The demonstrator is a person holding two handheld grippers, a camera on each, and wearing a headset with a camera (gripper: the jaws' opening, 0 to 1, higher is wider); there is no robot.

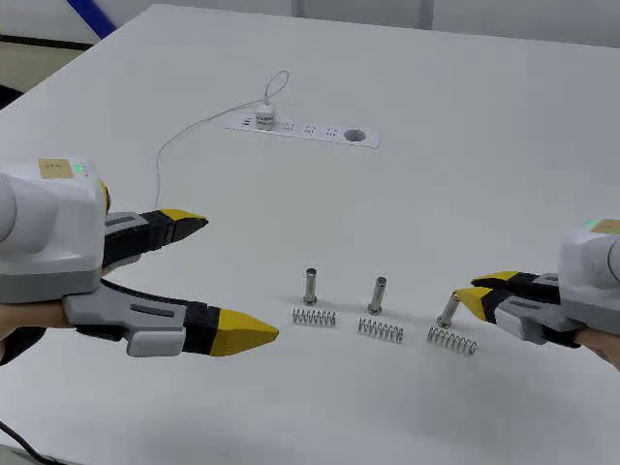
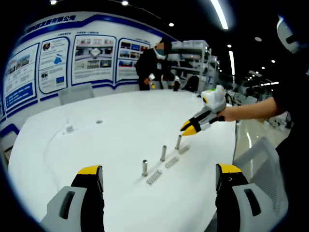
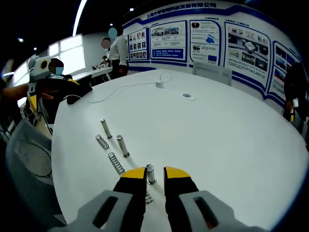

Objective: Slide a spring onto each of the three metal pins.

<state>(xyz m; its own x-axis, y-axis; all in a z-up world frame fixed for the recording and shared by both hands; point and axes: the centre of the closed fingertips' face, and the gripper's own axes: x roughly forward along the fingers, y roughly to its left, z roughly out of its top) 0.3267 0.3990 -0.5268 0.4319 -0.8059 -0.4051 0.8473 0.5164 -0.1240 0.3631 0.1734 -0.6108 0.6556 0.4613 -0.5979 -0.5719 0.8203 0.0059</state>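
Three metal pins stand in a row on the white table: left pin, middle pin, right pin, which leans. A spring lies flat in front of each: left spring, middle spring, right spring. My right gripper is at the right pin's top. In the right gripper view the right pin stands in the narrow gap of my right gripper, against the left jaw. My left gripper hangs wide open left of the row, holding nothing, also seen as left gripper.
A white power strip with a plug and a thin cable lies further back on the table. Another person stands beyond the far edge. A grey chair stands near the table's side.
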